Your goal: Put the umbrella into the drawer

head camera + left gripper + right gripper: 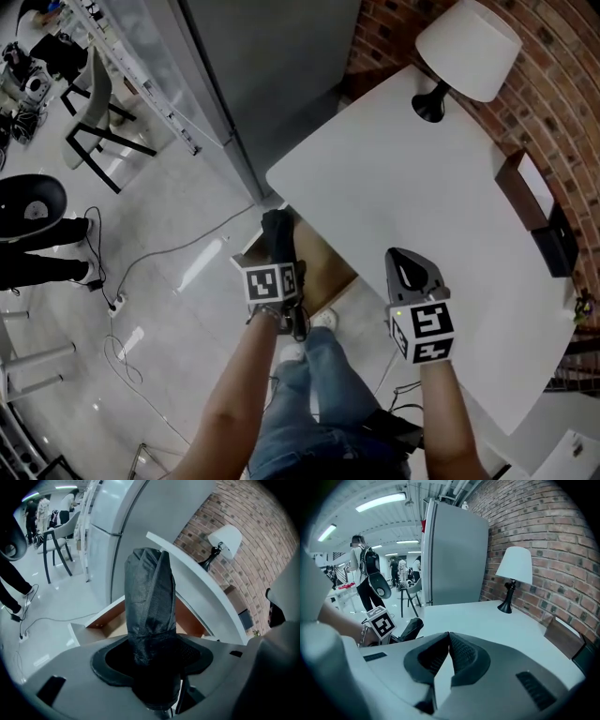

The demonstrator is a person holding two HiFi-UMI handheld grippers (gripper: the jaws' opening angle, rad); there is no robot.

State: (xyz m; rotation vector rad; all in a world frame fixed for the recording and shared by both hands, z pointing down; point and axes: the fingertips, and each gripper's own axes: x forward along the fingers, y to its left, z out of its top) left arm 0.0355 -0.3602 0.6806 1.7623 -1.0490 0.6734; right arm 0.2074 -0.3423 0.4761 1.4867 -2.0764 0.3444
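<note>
Two grippers, one load: my left gripper [152, 660] is clamped on the black folded umbrella [150, 597], which sticks out above the open drawer [328, 269] at the table's [403, 178] left edge. My right gripper [448, 645] hovers over the table's near edge, jaws pressed together, empty.

Blue jeans [300, 412], white shoe [323, 321], bracelet [269, 317] on left wrist.

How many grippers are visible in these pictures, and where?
2. The left gripper, holding the umbrella, is over the open drawer; the right gripper, shut and empty, is over the white table.
</note>
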